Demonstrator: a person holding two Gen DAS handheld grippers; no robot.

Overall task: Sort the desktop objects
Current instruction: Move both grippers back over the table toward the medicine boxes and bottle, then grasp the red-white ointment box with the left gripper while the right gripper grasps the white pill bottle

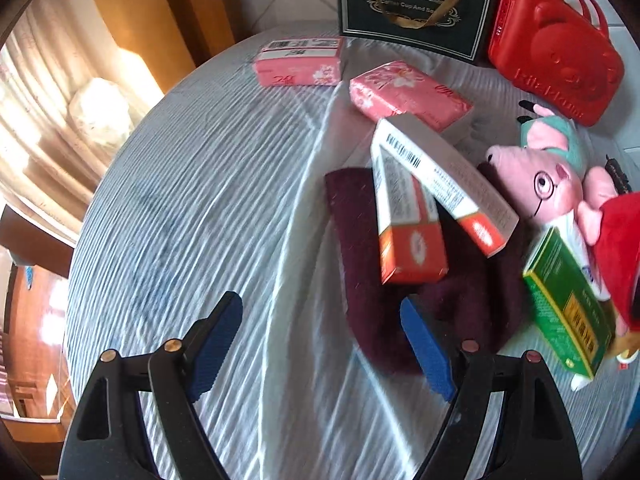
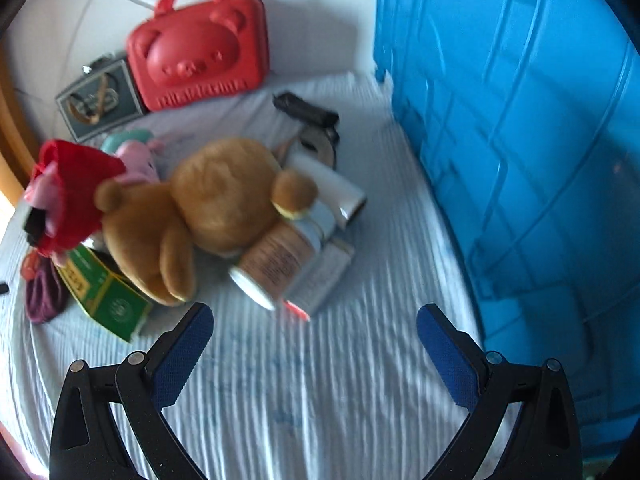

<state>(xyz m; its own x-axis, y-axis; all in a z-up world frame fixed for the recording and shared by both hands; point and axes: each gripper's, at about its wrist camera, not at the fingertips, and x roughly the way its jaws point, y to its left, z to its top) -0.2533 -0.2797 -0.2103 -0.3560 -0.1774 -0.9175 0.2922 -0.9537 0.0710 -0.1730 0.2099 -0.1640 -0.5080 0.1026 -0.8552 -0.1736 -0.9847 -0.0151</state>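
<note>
Left tool (image 1: pixel 322 322) hangs wide and empty, a maroon cloth (image 1: pixel 360 280) under its right pad; right tool (image 2: pixel 314 330) gapes empty before a bear (image 2: pixel 200 216).

A pale blue-and-white striped cloth (image 1: pixel 200 208) is covering the table. Upper right, a red bear-faced case (image 1: pixel 556 48) is glowing beside a black gift bag (image 1: pixel 412 12) with gold lettering. Two pink floral packets (image 1: pixel 408 94) are lying mid-frame. At right, a bright blue bin (image 2: pixel 520 128) is filling the view; a brown teddy (image 2: pixel 208 208) is sitting centre.
</note>
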